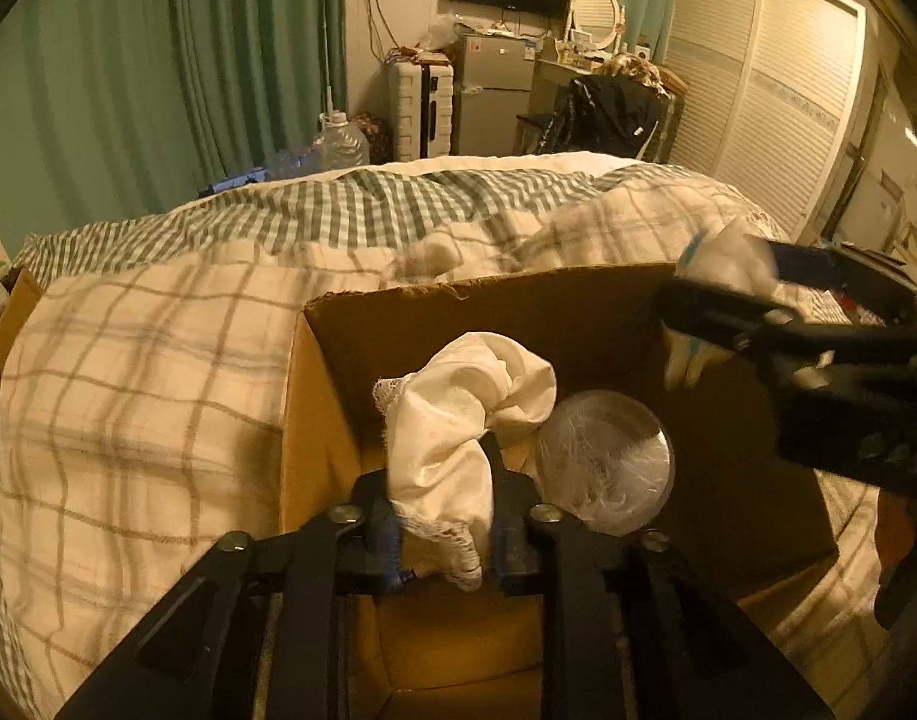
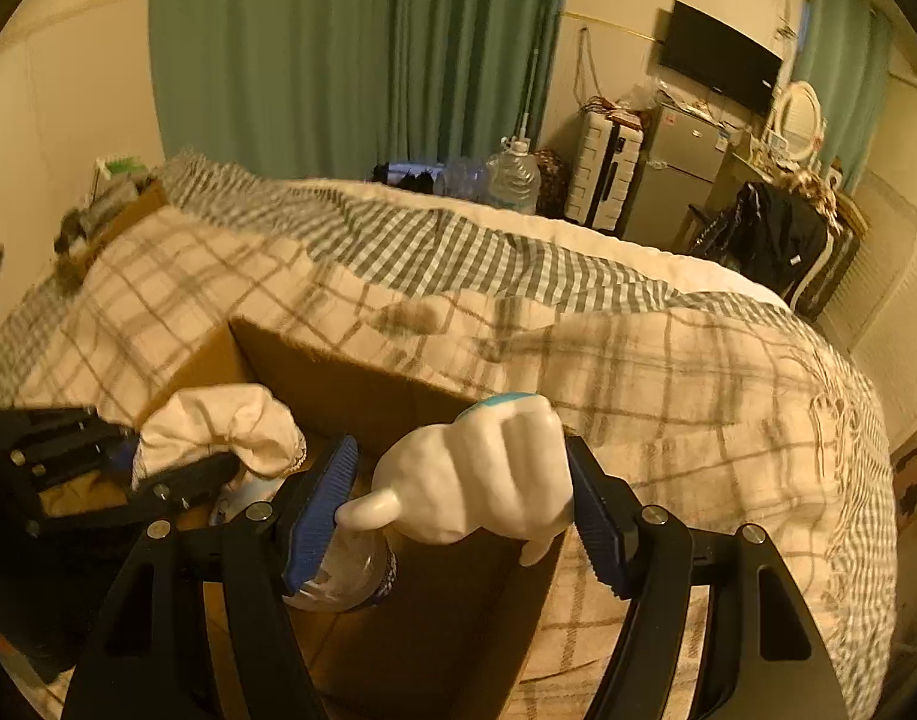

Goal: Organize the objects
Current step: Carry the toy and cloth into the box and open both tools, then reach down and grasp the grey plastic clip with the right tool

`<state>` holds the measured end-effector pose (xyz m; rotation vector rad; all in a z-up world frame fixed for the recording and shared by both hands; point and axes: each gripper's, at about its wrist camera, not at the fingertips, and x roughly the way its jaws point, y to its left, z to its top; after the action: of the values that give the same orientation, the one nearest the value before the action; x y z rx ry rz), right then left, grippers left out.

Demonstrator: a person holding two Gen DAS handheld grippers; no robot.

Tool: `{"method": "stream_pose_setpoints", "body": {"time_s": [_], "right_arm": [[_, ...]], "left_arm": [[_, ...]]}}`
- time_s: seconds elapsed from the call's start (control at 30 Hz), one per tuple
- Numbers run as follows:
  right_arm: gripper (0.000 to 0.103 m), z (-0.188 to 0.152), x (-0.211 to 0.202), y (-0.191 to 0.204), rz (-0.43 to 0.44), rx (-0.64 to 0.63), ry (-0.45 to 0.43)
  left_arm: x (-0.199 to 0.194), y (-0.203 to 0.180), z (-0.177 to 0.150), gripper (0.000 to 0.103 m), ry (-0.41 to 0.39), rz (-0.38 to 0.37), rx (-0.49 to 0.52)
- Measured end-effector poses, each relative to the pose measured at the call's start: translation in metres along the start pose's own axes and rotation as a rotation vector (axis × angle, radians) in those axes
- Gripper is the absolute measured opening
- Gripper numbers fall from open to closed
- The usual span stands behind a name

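Observation:
An open cardboard box (image 1: 362, 324) lies on the bed, also in the right wrist view (image 2: 338, 372). My left gripper (image 1: 443, 516) is shut on a white cloth (image 1: 458, 420) and holds it over the box; the cloth also shows in the right wrist view (image 2: 218, 426). A clear plastic bottle (image 1: 605, 462) lies inside the box below it. My right gripper (image 2: 458, 504) is shut on a white hand-shaped toy (image 2: 488, 480) with a blue cuff, held over the box's right edge. In the left wrist view the right gripper (image 1: 728, 306) and toy (image 1: 722, 258) appear at the right.
The bed carries a plaid blanket (image 1: 146, 360) and a green checked cover (image 1: 338, 210). Another box (image 1: 2, 330) of items sits at the bed's left. Beyond the bed stand a water jug (image 1: 341, 144), suitcase (image 1: 416, 108), small fridge (image 1: 497, 90) and green curtains (image 1: 158, 60).

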<state>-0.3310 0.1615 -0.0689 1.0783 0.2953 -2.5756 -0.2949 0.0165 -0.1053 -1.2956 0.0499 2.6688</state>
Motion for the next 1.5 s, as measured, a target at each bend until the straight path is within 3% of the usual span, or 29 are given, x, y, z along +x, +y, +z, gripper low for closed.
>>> {"method": "stream_pose_setpoints", "body": {"time_s": [0.03, 0.1, 0.2, 0.5, 0.7, 0.93, 1.07, 1.23, 1.37, 1.5], "right_arm": [[0.086, 0.001, -0.007, -0.002, -0.002, 0.008, -0.015], [0.089, 0.003, -0.02, -0.005, -0.017, 0.018, -0.044], [0.09, 0.007, -0.044, -0.012, -0.031, 0.033, -0.067], [0.09, -0.008, -0.162, -0.012, -0.089, -0.013, -0.123], [0.09, -0.04, -0.255, 0.011, -0.14, -0.113, -0.194], [0.09, -0.097, -0.302, 0.041, -0.135, -0.233, -0.162], [0.09, -0.134, -0.307, 0.056, -0.119, -0.274, -0.135], [0.09, -0.186, -0.295, 0.077, -0.111, -0.341, -0.103], [0.09, -0.221, -0.276, 0.095, -0.037, -0.382, -0.04], [0.09, -0.246, -0.253, 0.117, 0.039, -0.432, 0.046]], "left_arm": [[-0.002, -0.001, 0.001, 0.043, -0.003, 0.004, 0.001], [-0.013, -0.002, 0.002, 0.066, -0.027, 0.025, 0.007], [-0.036, -0.007, 0.003, 0.079, -0.063, 0.059, 0.024], [-0.122, -0.004, -0.022, 0.101, -0.095, 0.091, 0.005], [-0.182, -0.016, -0.056, 0.103, -0.113, 0.113, 0.068], [-0.227, -0.024, -0.104, 0.103, -0.063, 0.083, 0.064], [-0.246, -0.023, -0.138, 0.103, -0.081, 0.105, 0.007], [-0.253, -0.012, -0.18, 0.103, -0.159, 0.2, -0.16], [-0.245, -0.018, -0.207, 0.103, -0.167, 0.257, -0.185], [-0.234, -0.024, -0.234, 0.103, -0.139, 0.255, -0.171]]}}
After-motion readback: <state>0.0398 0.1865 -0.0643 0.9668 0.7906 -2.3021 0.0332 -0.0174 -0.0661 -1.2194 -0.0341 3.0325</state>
